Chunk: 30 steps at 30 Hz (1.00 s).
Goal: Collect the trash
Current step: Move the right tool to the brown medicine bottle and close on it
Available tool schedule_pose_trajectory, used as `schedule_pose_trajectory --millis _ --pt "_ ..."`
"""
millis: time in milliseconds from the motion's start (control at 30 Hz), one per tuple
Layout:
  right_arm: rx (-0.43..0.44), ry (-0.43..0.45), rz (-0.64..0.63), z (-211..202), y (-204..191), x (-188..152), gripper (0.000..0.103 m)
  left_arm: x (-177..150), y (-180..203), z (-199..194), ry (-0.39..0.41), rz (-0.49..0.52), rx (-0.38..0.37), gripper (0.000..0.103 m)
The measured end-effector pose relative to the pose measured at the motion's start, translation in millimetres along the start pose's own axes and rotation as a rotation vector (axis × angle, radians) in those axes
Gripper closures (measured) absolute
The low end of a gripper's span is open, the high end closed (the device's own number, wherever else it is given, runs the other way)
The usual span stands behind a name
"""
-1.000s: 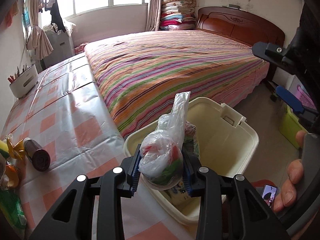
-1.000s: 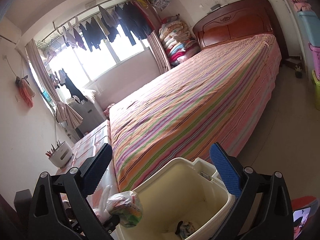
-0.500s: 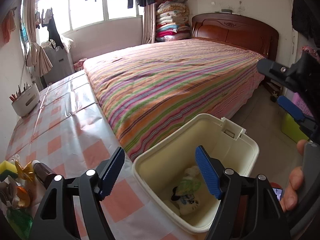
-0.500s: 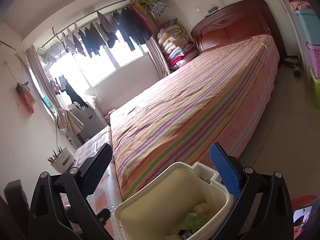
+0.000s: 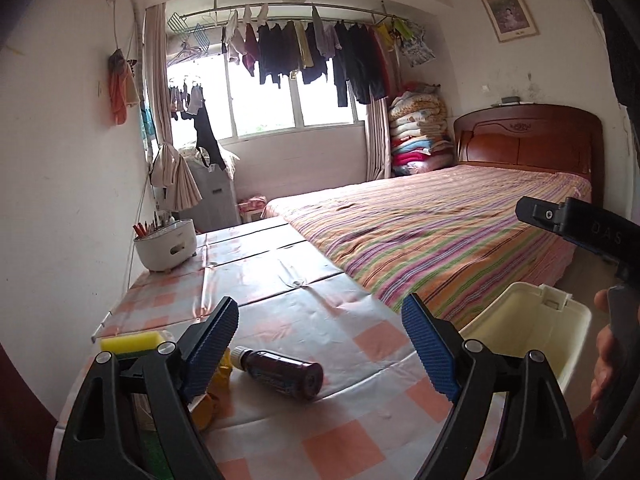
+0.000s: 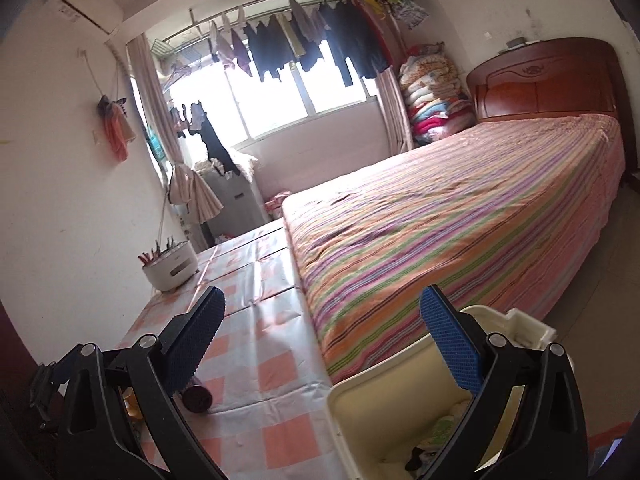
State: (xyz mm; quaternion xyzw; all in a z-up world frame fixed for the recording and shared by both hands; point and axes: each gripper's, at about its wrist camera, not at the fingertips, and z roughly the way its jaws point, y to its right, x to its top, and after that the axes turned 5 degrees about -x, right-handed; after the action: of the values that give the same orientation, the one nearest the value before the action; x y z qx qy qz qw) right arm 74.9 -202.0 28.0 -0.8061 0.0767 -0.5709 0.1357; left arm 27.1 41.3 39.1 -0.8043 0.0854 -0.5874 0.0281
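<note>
My left gripper (image 5: pixel 322 346) hangs over the checked table (image 5: pixel 360 320), its jaws opening with nothing between the blue pads. A dark brown bottle (image 5: pixel 284 372) lies on its side just beyond the pads, beside a yellow sponge (image 5: pixel 132 340). The cream trash bin (image 5: pixel 532 332) stands at the table's right edge, by the bed. My right gripper (image 6: pixel 324 340) is open and empty above the bin (image 6: pixel 400 388), where bagged trash (image 6: pixel 444 428) lies at the bottom. The bottle (image 6: pixel 196 398) shows behind its left finger.
A striped bed (image 5: pixel 440 224) fills the right side, close against the table. A white holder with pens (image 5: pixel 166 246) stands at the table's far left by the wall. A person's hand (image 5: pixel 604 360) is at the right edge. Yellow scraps (image 5: pixel 208 404) lie near the sponge.
The left gripper let the bagged trash drop into the bin, opened wide, and swung left and up over the table. The right gripper swung left too.
</note>
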Motion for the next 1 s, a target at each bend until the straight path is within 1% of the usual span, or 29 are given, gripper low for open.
schedule_pose_trajectory --millis 67,167,300,367,433,500,633,767,800,933,1000 --pt "0.035 -0.025 0.004 6 -15 -5 0.006 -1 -11 0 0.003 -0.02 0.037 0.021" --pt "0.088 -0.031 0.008 8 -36 -10 0.006 1 -27 0 0.011 -0.086 0.037 0.022" --pt "0.119 -0.026 -0.038 7 -58 -14 0.006 -1 -40 4 -0.002 -0.116 0.059 0.021" --pt "0.143 -0.035 -0.042 8 -59 -14 0.007 -2 -46 5 -0.003 -0.127 0.077 0.021" --pt "0.142 -0.038 -0.056 9 -60 -15 0.006 -3 -52 3 -0.003 -0.14 0.084 0.021" --pt "0.144 -0.05 -0.058 14 -58 -15 0.006 -3 -60 2 -0.007 -0.147 0.107 0.021" --pt "0.166 -0.082 -0.063 30 -57 -15 0.006 -5 -86 -2 -0.019 -0.187 0.145 0.021" --pt "0.227 -0.083 -0.179 46 -78 -18 0.006 -9 -113 -6 -0.038 -0.202 0.215 0.022" --pt "0.252 -0.095 -0.214 49 -83 -23 0.006 -12 -119 -7 -0.043 -0.208 0.232 0.022" --pt "0.306 -0.15 -0.317 61 -107 -38 0.006 -19 -149 -12 -0.071 -0.252 0.266 0.021" --pt "0.358 -0.204 -0.387 71 -124 -47 0.007 -23 -162 -15 -0.083 -0.283 0.276 0.022"
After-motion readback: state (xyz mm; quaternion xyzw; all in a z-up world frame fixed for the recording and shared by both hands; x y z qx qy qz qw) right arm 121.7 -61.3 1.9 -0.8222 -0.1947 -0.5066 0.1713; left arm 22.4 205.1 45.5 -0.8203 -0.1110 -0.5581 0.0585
